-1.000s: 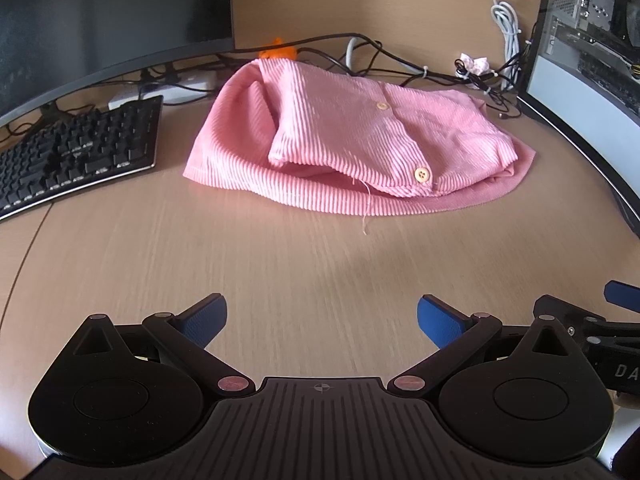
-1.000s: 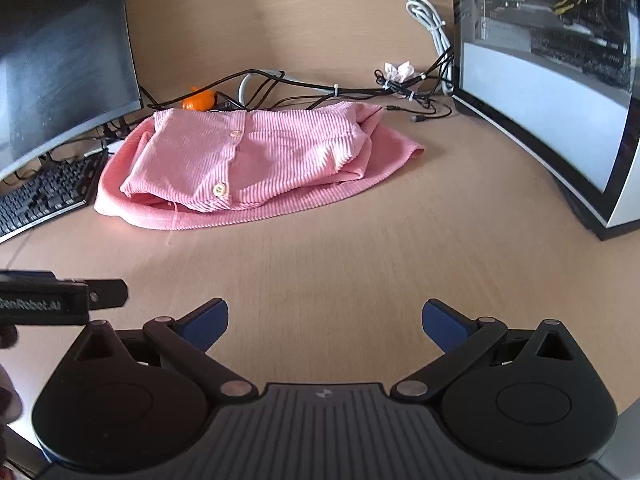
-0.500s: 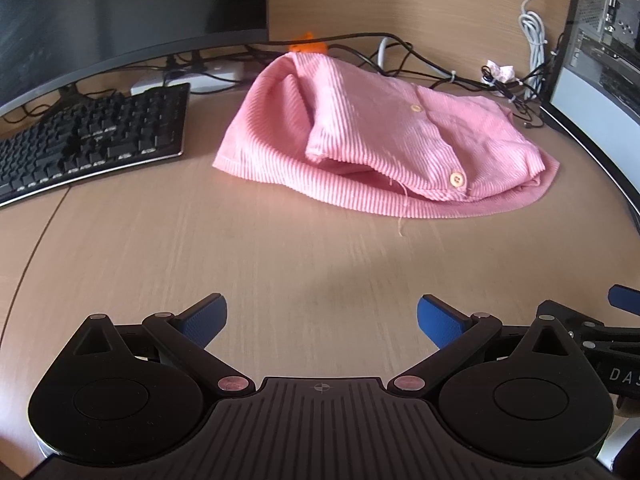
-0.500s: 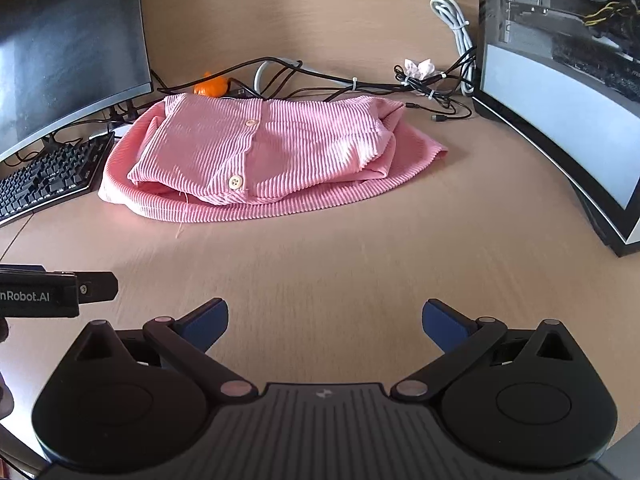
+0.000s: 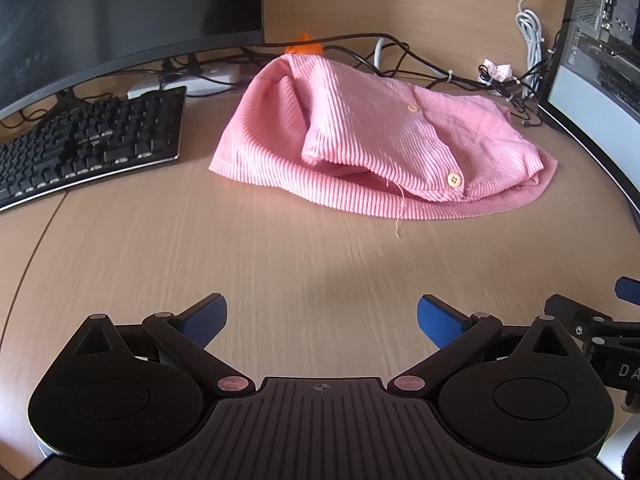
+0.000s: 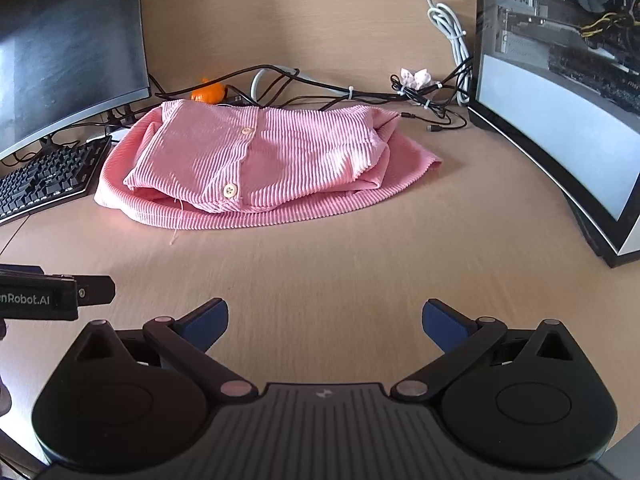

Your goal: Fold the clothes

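Pink ribbed button shirt (image 5: 384,140) already folded into compact bundle mid-desk (image 5: 280,264), keyboard (image 5: 80,148) to left & PC case (image 6: 560,80) to right, left gripper (image 5: 322,316) + right gripper (image 6: 325,318) both spread wide, empty, near edge, well apart from it; looks nearly done, maybe final tidy left.

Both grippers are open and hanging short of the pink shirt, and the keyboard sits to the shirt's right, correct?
Not quite. The keyboard sits to the left of the pink shirt, as both wrist views show. The rest holds: the left gripper and right gripper are both open, over bare desk short of the shirt.
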`<state>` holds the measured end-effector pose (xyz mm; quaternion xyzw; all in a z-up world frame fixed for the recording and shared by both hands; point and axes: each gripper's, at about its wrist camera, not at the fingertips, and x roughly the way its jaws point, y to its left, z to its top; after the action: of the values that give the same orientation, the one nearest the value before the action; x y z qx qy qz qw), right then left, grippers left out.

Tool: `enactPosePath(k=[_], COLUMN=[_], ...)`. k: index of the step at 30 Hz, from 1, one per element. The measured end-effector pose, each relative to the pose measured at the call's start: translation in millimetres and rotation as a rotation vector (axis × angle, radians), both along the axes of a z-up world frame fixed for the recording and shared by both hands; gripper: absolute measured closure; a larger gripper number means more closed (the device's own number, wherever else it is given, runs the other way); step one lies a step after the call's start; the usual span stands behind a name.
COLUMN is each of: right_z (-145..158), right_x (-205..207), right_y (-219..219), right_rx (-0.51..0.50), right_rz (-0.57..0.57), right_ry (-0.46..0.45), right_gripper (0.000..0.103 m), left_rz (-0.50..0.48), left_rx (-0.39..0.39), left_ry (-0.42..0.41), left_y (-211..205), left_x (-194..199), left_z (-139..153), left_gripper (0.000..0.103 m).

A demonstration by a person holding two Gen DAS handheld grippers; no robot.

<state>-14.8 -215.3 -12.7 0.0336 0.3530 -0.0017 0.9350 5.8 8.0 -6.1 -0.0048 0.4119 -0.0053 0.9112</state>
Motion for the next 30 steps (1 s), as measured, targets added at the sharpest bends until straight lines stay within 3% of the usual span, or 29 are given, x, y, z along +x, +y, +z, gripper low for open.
enactPosePath(k=[15, 20, 23, 26, 30], right_z=[4, 24, 36, 29, 9], right_x=[6, 31, 60, 91, 120], right_y=[-12, -12, -1, 16, 32], right_rx=[-0.029, -0.117, -0.199, -0.246, -0.255], right_rz=[0.054, 0.168, 0.251, 0.323, 0.395], right_ry=[0.019, -0.006, -0.036, -0.051, -0.017], right_gripper=[0.000, 0.000, 0.000, 0.000, 0.000], left_rz=[0.001, -0.034, -0.037, -0.028, -0.010], left_rx=[0.013, -0.023, 0.014, 0.044, 0.130], left_ry=[0.001, -0.057, -0.128, -0.174, -0.167], left_y=[-16, -15, -15, -13, -14], left_x=[3, 8, 11, 14, 20], left_z=[0, 7, 20, 31, 35], left_gripper=[0.000, 0.000, 0.000, 0.000, 0.000])
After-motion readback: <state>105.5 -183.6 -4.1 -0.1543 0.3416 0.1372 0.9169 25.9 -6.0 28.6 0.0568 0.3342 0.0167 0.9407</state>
